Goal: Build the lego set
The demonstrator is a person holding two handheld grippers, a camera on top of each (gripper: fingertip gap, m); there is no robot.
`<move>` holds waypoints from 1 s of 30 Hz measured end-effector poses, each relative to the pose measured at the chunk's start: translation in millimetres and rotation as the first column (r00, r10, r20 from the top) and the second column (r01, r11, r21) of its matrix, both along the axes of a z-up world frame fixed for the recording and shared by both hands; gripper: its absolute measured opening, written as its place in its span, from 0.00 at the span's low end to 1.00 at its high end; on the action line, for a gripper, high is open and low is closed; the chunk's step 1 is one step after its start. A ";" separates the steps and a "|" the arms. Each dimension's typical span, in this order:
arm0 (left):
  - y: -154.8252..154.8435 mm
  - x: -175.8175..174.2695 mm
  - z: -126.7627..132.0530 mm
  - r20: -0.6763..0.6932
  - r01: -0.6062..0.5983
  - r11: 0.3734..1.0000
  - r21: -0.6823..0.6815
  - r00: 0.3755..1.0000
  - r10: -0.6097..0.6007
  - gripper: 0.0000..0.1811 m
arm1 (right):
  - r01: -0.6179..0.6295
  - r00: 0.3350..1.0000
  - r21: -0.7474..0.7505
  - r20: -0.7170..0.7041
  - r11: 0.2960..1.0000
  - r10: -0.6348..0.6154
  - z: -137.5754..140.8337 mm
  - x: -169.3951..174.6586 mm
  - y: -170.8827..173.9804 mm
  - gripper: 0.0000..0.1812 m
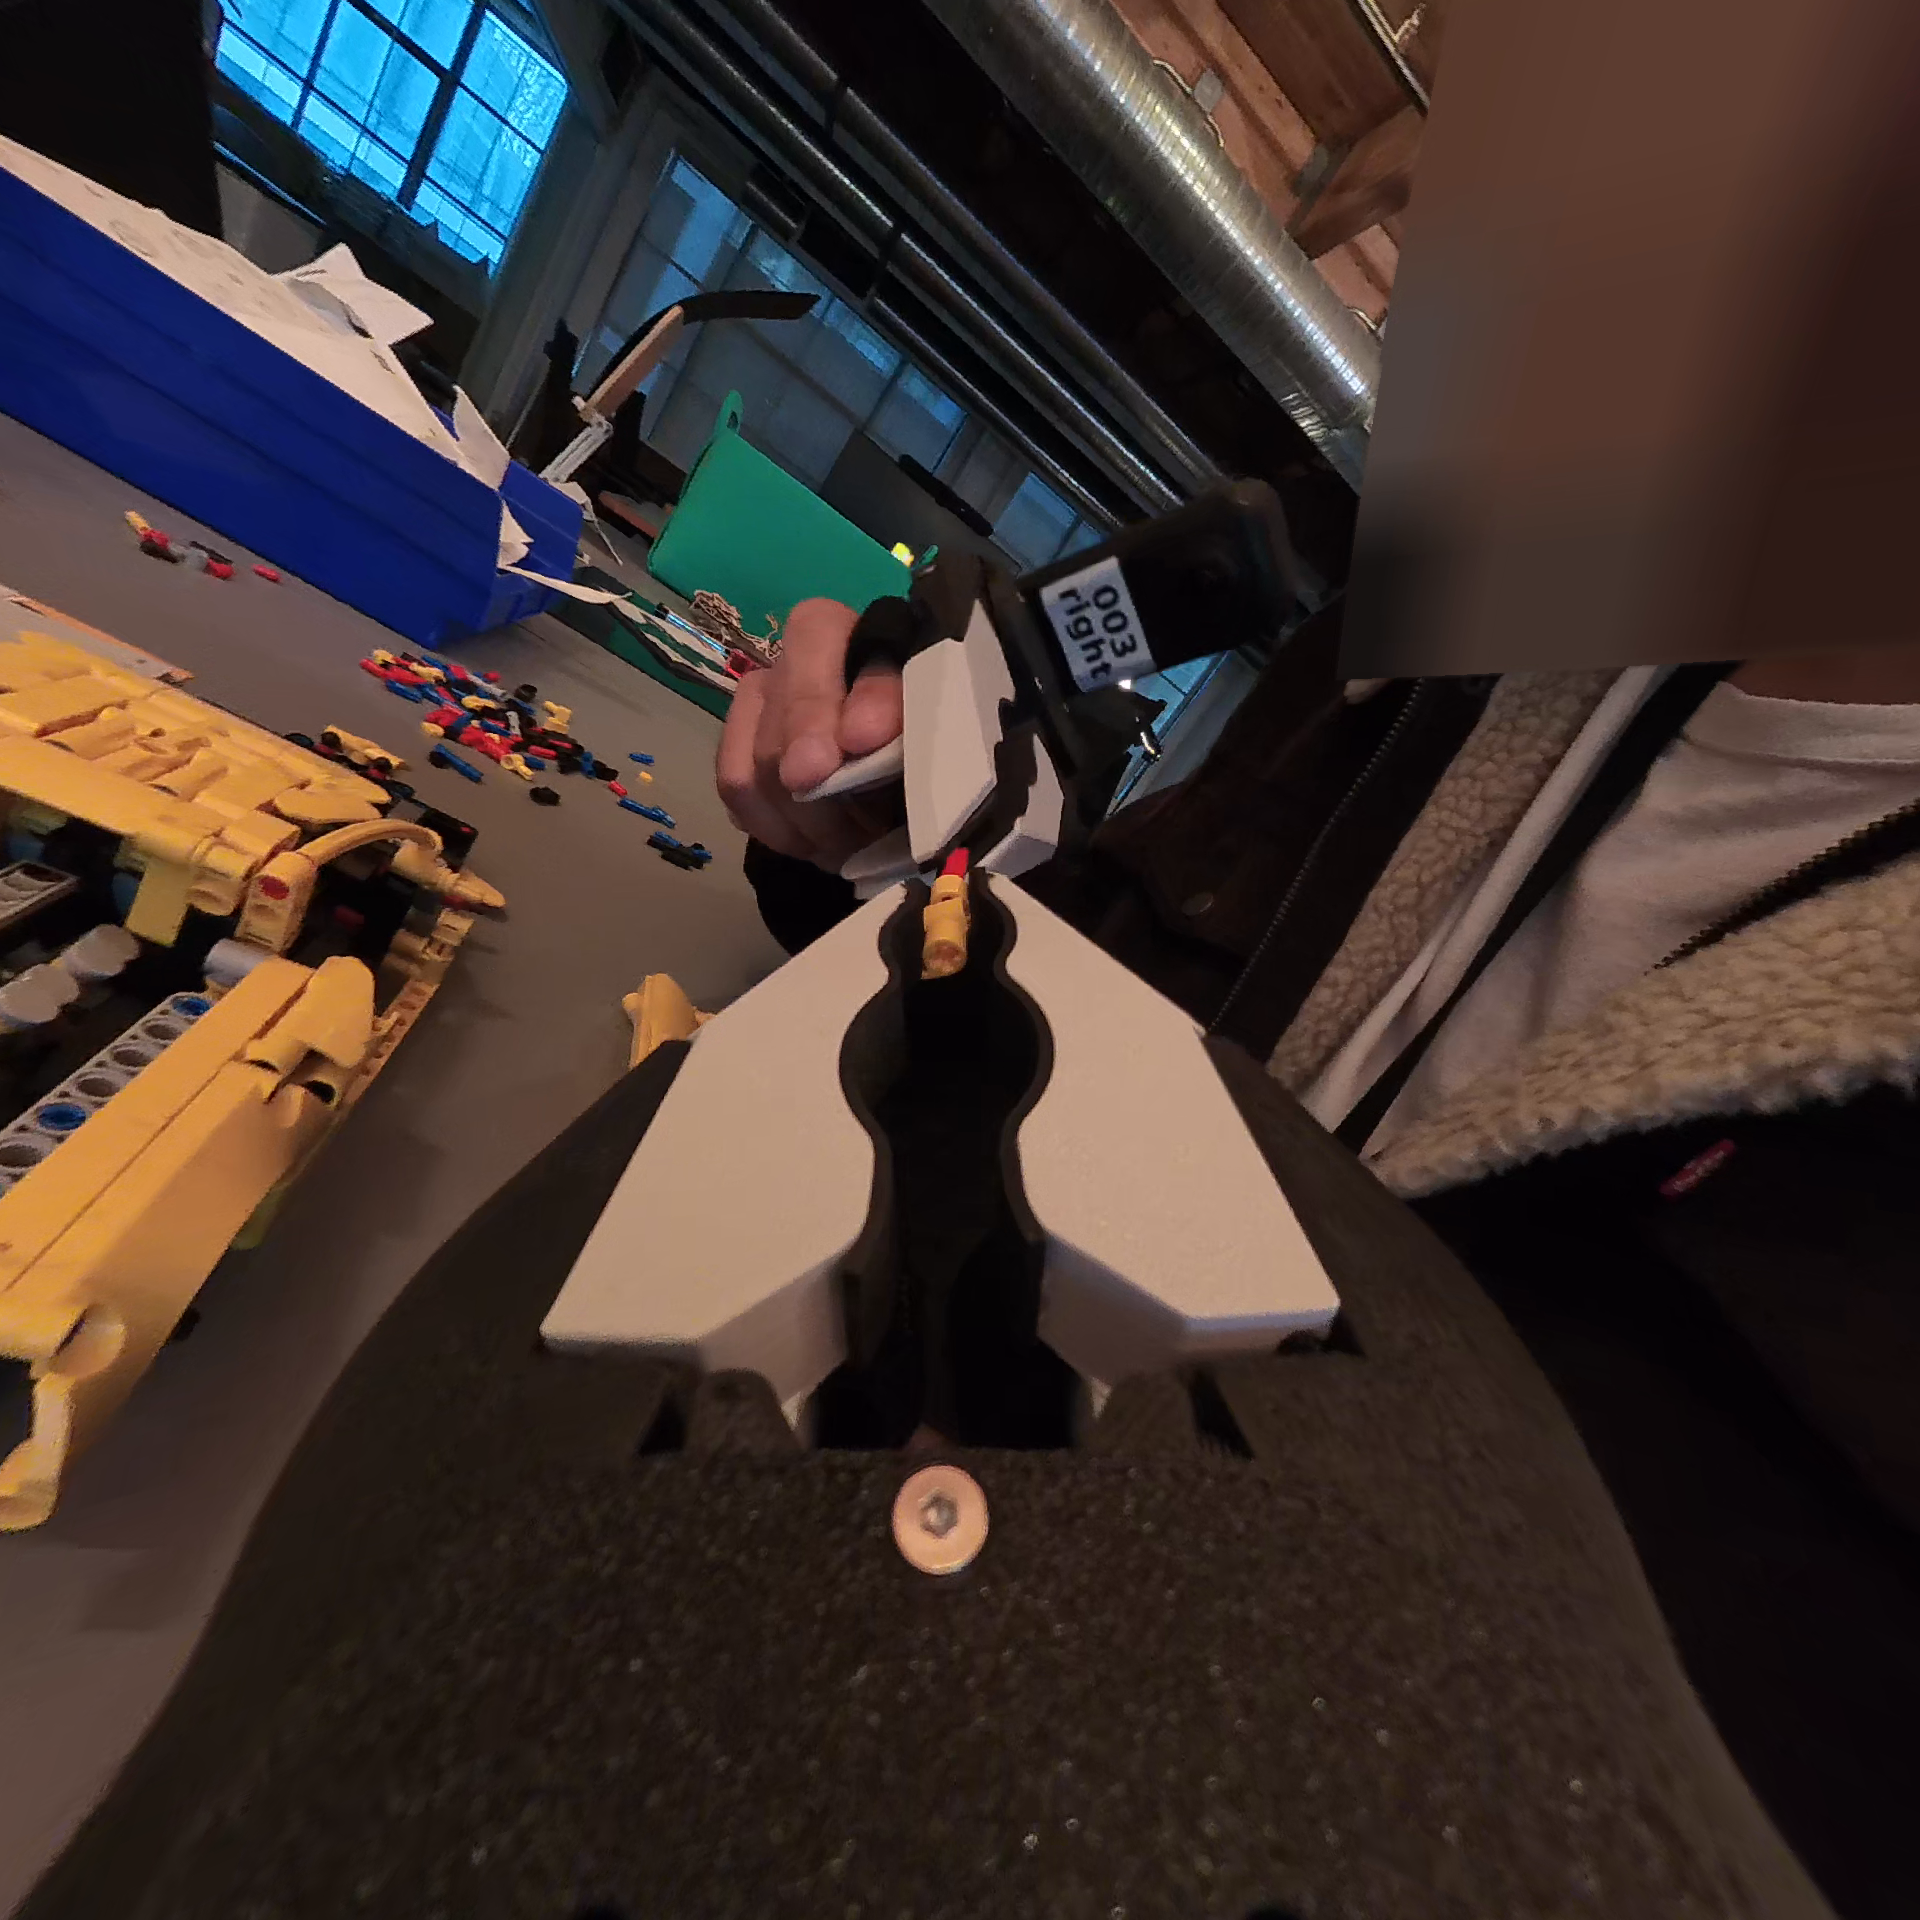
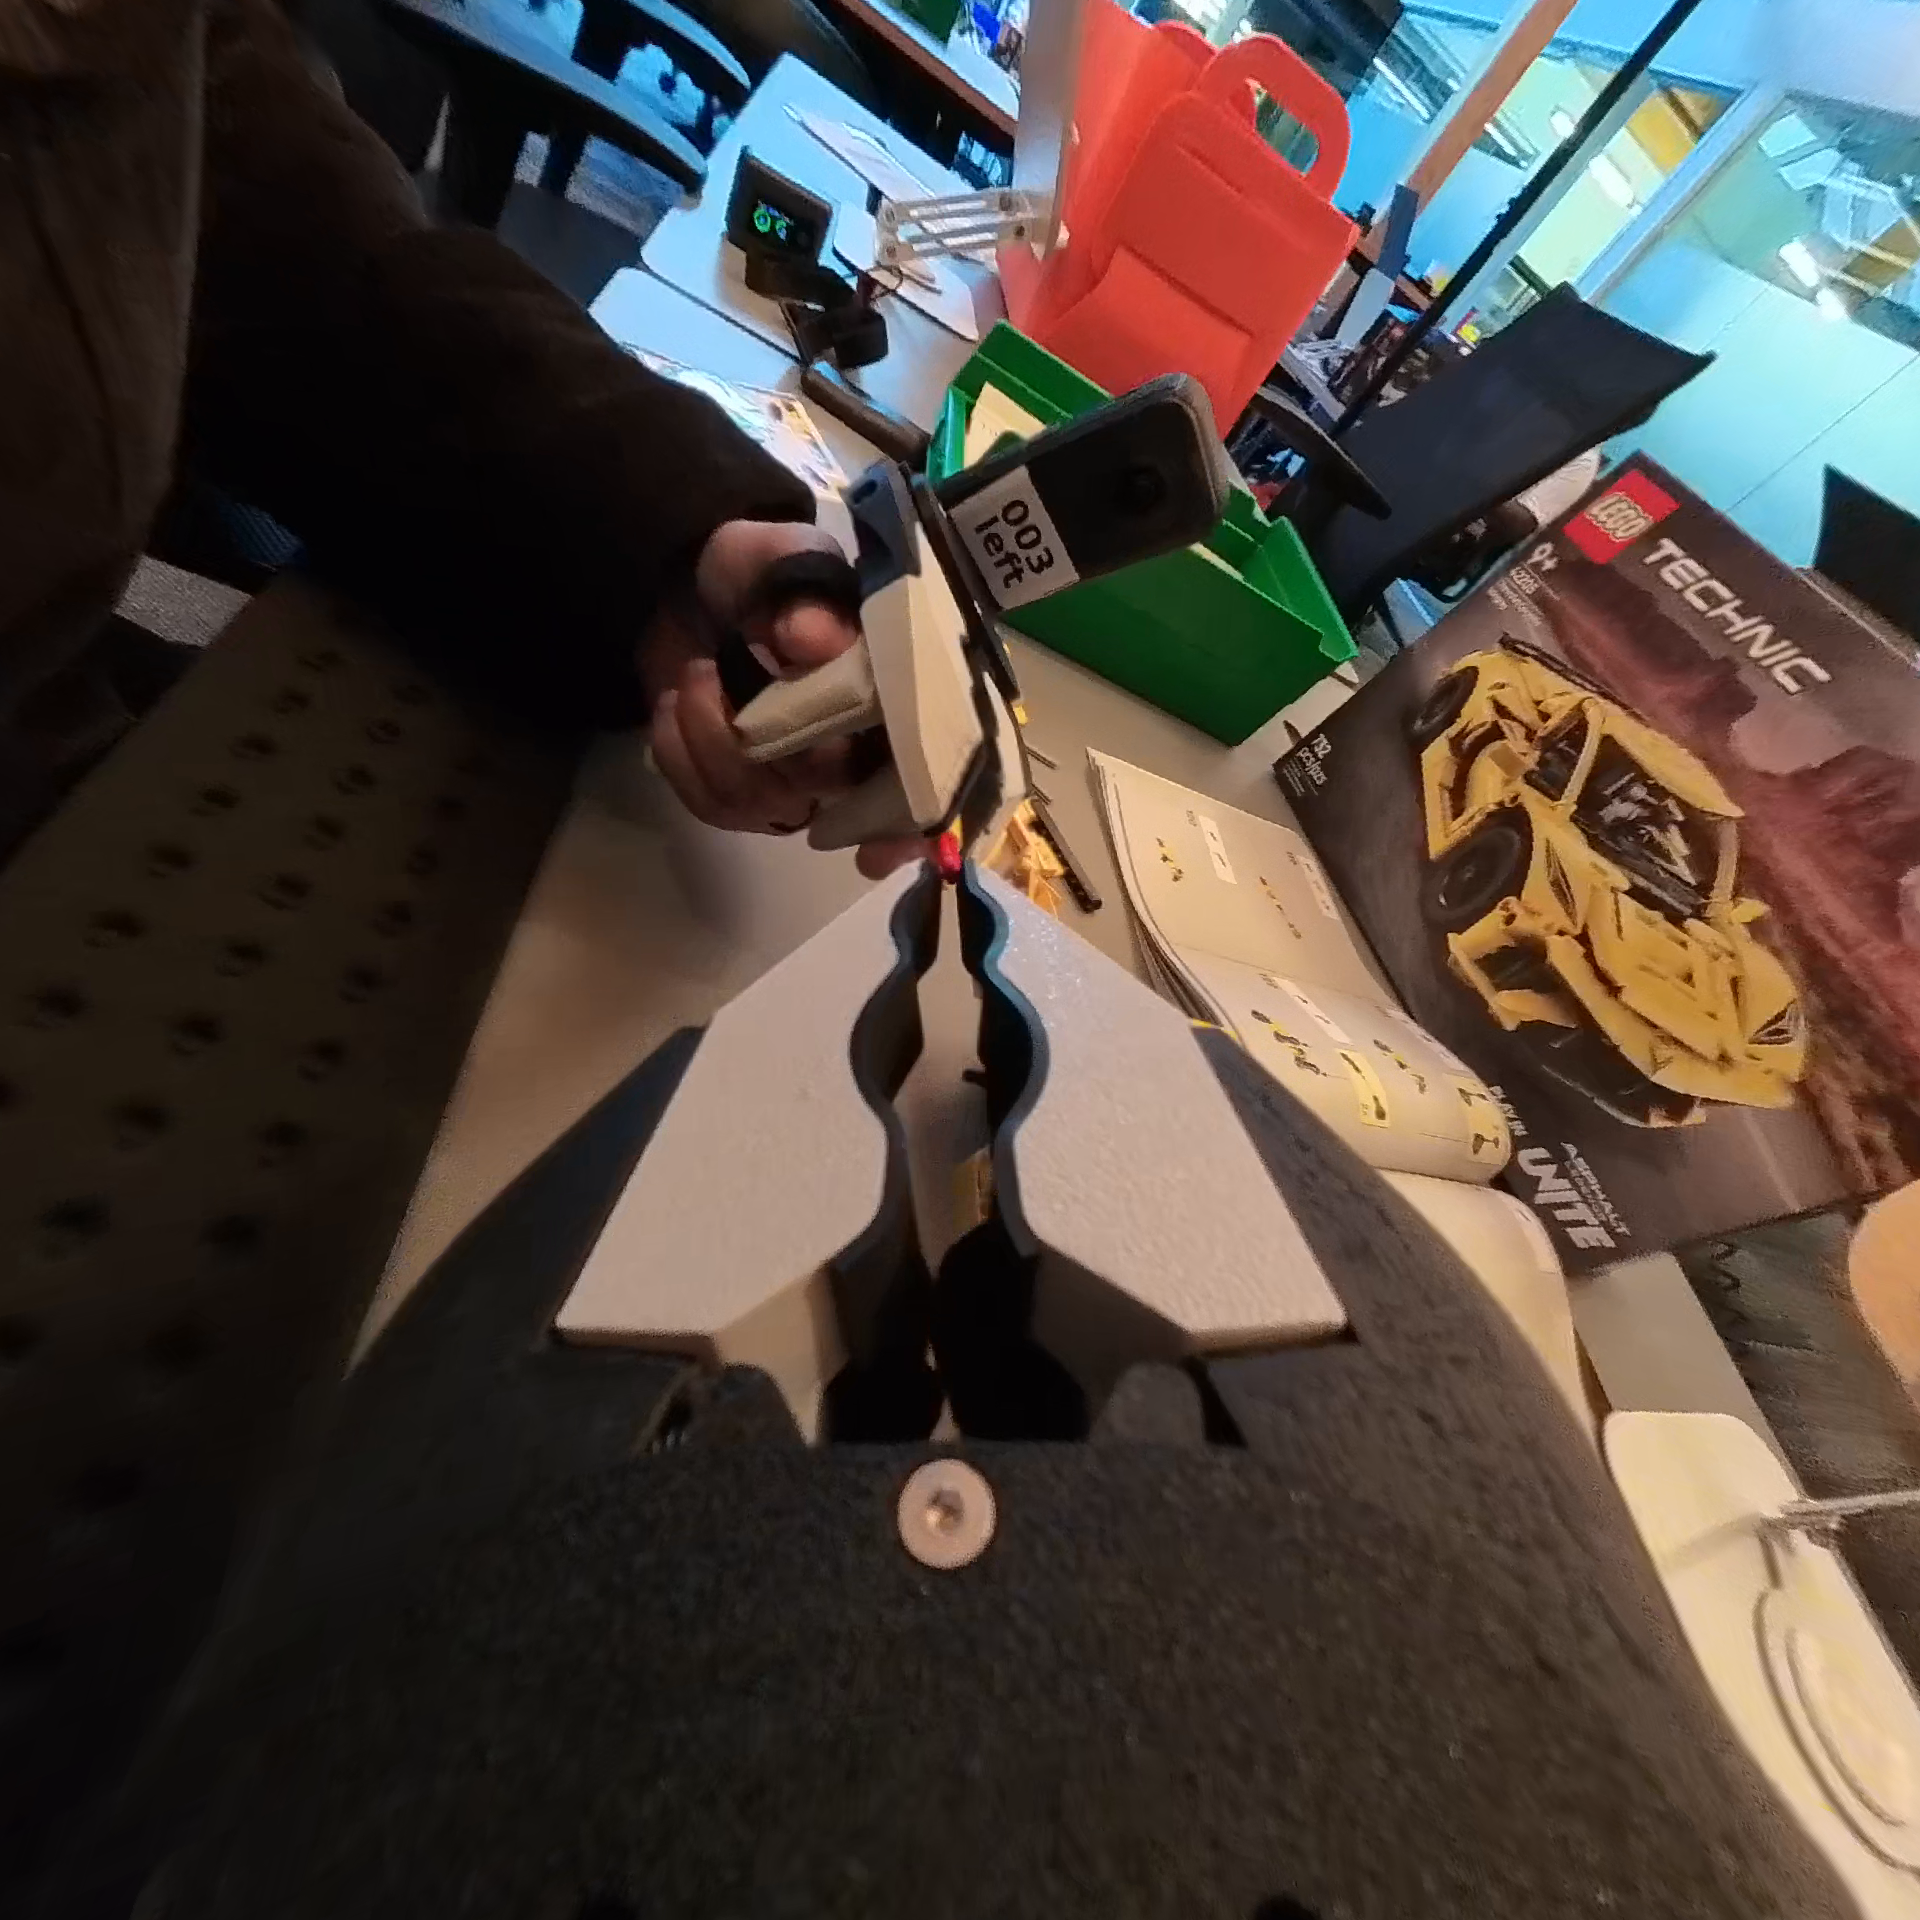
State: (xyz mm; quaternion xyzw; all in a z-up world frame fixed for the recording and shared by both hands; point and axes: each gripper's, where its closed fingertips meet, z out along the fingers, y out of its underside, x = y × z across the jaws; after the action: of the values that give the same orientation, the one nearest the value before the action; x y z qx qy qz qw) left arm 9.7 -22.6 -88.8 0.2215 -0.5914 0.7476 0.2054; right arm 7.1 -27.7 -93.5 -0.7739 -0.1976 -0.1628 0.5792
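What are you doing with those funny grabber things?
A person is building a Lego car using a gripper in each hand. The left gripper pinches a small yellow connector. The right gripper pinches a red pin and meets it tip to tip above the table, seemingly to join them. The half-built yellow car and loose pieces lie on the table.

Loft workshop, exposed duct (image 1: 1164, 208), brick wall (image 1: 1299, 83), cluttered tables (image 2: 717, 312)

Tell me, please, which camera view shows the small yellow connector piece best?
The left wrist view: the yellow connector shows whole, pinched at the left gripper's tip. The right wrist view shows only the red pin at the right gripper's tip; the connector is hidden.
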 end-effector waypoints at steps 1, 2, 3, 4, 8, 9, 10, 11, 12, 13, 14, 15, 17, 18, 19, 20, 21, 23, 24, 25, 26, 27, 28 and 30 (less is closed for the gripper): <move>0.0 -0.2 0.3 -0.007 0.002 1.000 -0.008 1.000 -0.002 0.04 | -0.002 1.000 0.003 -0.001 1.000 0.002 0.7 -0.8 0.4 0.01; -0.2 0.5 -0.2 -0.011 -0.001 1.000 -0.009 1.000 0.001 0.04 | -0.004 1.000 0.003 -0.007 1.000 0.004 0.3 -0.3 0.2 0.01; -0.2 1.8 -0.9 -0.017 -0.005 1.000 -0.009 1.000 0.005 0.04 | 0.004 1.000 0.000 0.007 1.000 -0.004 -1.1 1.3 0.1 0.01; 0.0 2.1 -0.4 -0.024 -0.002 1.000 -0.016 1.000 0.001 0.04 | 0.011 1.000 -0.003 0.020 1.000 -0.011 -2.1 2.1 0.3 0.01; -1.4 1.9 -0.1 -0.038 0.003 1.000 -0.029 0.999 -0.005 0.04 | 0.023 0.999 -0.002 0.040 1.000 -0.023 -3.3 1.6 2.2 0.01; -1.5 1.6 0.2 -0.040 0.006 0.999 -0.032 0.999 -0.008 0.04 | 0.026 0.999 -0.003 0.038 1.000 -0.026 -3.7 2.0 2.3 0.01; -1.9 0.2 1.3 -0.037 0.014 0.999 -0.038 0.999 -0.015 0.04 | 0.012 1.000 0.011 0.012 1.000 -0.012 -1.8 0.2 2.5 0.01; -2.6 -0.6 0.8 -0.029 0.013 0.999 -0.030 0.999 -0.014 0.04 | 0.003 1.000 0.016 -0.002 1.000 -0.003 -1.1 -0.9 2.2 0.01; -3.4 -0.5 -1.3 -0.020 0.008 1.000 -0.011 1.000 -0.008 0.04 | 0.005 1.000 0.002 0.010 1.000 -0.005 -3.5 -0.5 1.6 0.01; -3.7 -1.2 -2.5 -0.013 0.007 1.000 0.000 1.000 -0.007 0.04 | 0.005 1.000 -0.010 0.011 1.000 -0.005 -5.4 -0.4 1.4 0.01; -3.8 -2.7 -1.7 -0.008 0.013 1.000 -0.002 1.000 -0.013 0.04 | -0.004 1.000 -0.005 -0.002 1.000 0.004 -4.7 -2.2 1.8 0.01; -4.1 -3.4 -1.0 -0.008 0.016 1.000 -0.007 1.000 -0.016 0.04 | -0.009 1.000 0.001 -0.005 1.000 0.009 -3.6 -3.4 2.2 0.01; -4.7 -2.9 -1.3 -0.009 0.017 1.000 -0.006 1.000 -0.017 0.04 | -0.005 1.000 -0.004 0.007 1.000 0.005 -4.0 -3.0 2.6 0.01; -4.7 -2.3 -1.5 -0.008 0.015 1.000 -0.002 1.000 -0.015 0.04 | -0.006 1.000 -0.002 -0.006 1.000 0.006 -4.3 -2.6 2.9 0.01; -5.2 -1.2 -1.7 -0.004 0.008 1.000 0.004 1.000 -0.008 0.04 | -0.006 1.000 0.001 -0.019 1.000 0.006 -4.6 -1.7 2.7 0.01; -5.6 0.0 -1.4 0.004 -0.001 1.000 0.012 1.000 0.001 0.04 | -0.005 1.000 0.007 -0.030 1.000 0.005 -4.6 -0.3 2.2 0.01; -6.0 0.8 -0.1 0.017 -0.007 1.000 0.018 1.000 0.007 0.04 | -0.008 0.998 0.019 -0.055 1.000 0.009 -3.6 0.6 1.8 0.01; -6.9 1.7 2.0 0.051 -0.021 0.999 0.039 0.999 0.019 0.05 | -0.026 0.994 0.045 -0.105 0.999 0.031 -1.0 1.0 0.6 0.01; -7.4 2.6 2.1 0.067 -0.033 0.998 0.056 0.997 0.029 0.05 | -0.025 0.994 0.050 -0.103 0.998 0.030 -0.9 2.8 -0.2 0.01; -7.7 2.5 1.7 0.078 -0.038 0.997 0.070 0.996 0.032 0.05 | -0.028 0.995 0.053 -0.099 0.998 0.033 -1.3 3.6 -0.8 0.01; -6.9 2.2 1.6 0.082 -0.042 0.996 0.076 0.996 0.035 0.05 | -0.035 0.994 0.056 -0.098 0.998 0.041 -1.7 3.2 -1.3 0.01; -4.7 3.0 2.0 0.081 -0.051 0.996 0.072 0.996 0.045 0.05 | -0.035 0.994 0.065 -0.098 0.997 0.041 -1.2 4.1 -2.0 0.01; -1.6 3.6 3.2 0.076 -0.058 0.996 0.061 0.996 0.054 0.05 | -0.033 0.994 0.076 -0.098 0.997 0.040 -0.2 5.3 -3.0 0.01; 3.1 4.1 5.5 0.071 -0.068 0.997 0.044 0.995 0.065 0.05 | -0.037 0.993 0.092 -0.112 0.995 0.048 2.3 6.6 -5.5 0.01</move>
State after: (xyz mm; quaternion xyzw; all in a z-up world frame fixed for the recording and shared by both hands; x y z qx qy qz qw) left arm 13.8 -19.4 -83.3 0.2195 -0.6077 0.7474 0.1547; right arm 13.7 -33.3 -91.2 -0.7508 -0.1732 -0.1148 0.6270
